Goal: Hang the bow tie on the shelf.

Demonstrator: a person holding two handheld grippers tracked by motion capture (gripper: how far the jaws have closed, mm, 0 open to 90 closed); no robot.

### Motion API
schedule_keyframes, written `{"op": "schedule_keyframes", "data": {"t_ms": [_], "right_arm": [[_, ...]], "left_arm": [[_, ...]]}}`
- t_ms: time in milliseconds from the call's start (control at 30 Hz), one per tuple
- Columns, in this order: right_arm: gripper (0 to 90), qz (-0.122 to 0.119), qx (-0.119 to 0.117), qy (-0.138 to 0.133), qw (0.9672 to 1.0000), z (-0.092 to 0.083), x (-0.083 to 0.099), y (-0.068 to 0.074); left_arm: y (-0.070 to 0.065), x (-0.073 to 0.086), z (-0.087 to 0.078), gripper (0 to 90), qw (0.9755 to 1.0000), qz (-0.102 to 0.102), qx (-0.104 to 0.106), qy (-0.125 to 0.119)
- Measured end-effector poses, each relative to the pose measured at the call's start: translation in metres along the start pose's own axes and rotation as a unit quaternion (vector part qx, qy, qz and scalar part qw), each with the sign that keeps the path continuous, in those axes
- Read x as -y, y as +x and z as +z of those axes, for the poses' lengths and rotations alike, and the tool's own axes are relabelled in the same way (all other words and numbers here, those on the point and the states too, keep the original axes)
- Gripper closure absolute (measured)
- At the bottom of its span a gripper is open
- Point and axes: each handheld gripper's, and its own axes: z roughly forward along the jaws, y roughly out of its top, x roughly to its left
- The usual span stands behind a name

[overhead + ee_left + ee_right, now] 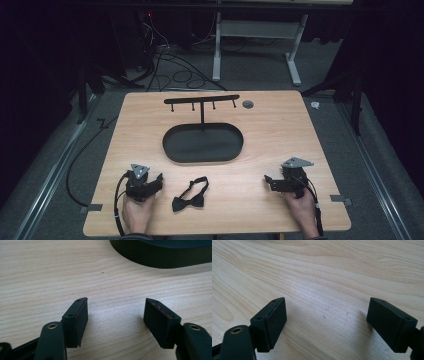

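- On the far half of the bench [280, 125] sat a black oval tray [203, 143], with a thin upright post at its far edge carrying a crossbar with small hooks [201, 100]; a small round grey grommet [247, 104] lay just right of the bar.
- Nothing stood between either claw and the bow tie.
- The left claw [156, 181] rested at the near left, held by a hand [137, 212]; its jaws stood wide apart, empty, over bare wood, with the tray's rim [160, 255] ahead of them.
- The black bow tie [190, 195] lay flat on the near middle of the bench, just right of the left claw, its strap looped toward the tray.
- The right claw [270, 181] sat at the near right, well apart from the tie, held by the other hand [302, 210]; its jaws also stood wide, gripping nothing, only wood between them.
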Motion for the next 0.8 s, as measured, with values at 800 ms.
{"op": "schedule_keyframes", "data": {"t_ms": [800], "right_arm": [[17.5, 0.002, 0.000, 0.001, 1.0000, 0.0000, -0.0001, 0.0002]], "left_arm": [[0.0009, -0.0077, -0.0076, 40.1, 0.9998, -0.008, 0.019, -0.001]]}}
